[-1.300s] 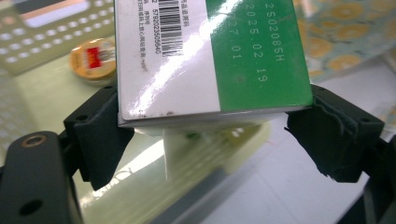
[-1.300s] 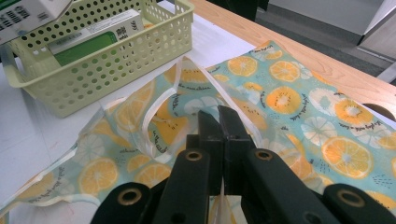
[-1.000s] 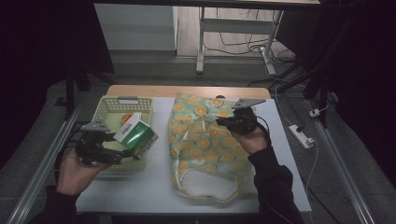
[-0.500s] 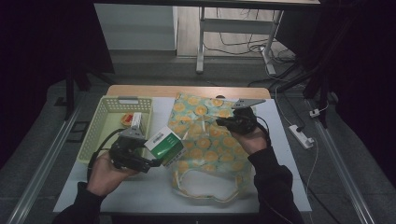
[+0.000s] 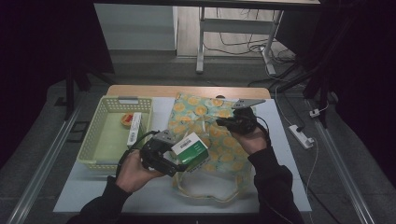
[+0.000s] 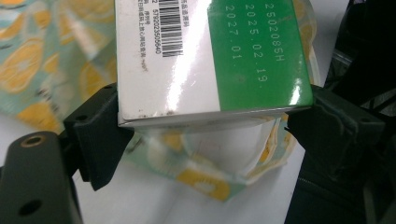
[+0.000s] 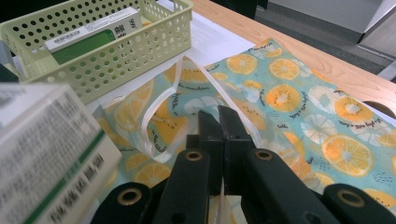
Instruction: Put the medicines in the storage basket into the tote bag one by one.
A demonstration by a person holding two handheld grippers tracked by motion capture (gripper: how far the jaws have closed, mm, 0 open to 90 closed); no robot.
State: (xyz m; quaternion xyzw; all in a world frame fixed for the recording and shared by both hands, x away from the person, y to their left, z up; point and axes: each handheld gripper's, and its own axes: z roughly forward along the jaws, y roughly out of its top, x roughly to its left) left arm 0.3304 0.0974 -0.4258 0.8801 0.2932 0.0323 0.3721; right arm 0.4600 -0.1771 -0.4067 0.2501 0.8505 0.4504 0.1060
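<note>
The left hand-held gripper (image 6: pixel 205 126) clamps a green-and-white box (image 6: pixel 210 51) printed "2502085H 2025.02.19. 2027.01." over the citrus-print bag (image 5: pixel 210 135) on the bench (image 5: pixel 285 168); the right hand-held gripper (image 7: pixel 219 122) pinches the bag's white handle (image 7: pixel 161 105).

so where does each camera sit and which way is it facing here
High view: above the person's side, looking forward and down on the white table; both forearms, left gripper and right gripper show.
Left gripper view: rides that gripper, looking along its jaws clamping the green-and-white cardboard box.
Right gripper view: rides that gripper, looking along shut jaws pinching the white handle of the orange-slice-print fabric bag, towards the pale green perforated plastic basket.
Shared: box and bag appear in all three.
</note>
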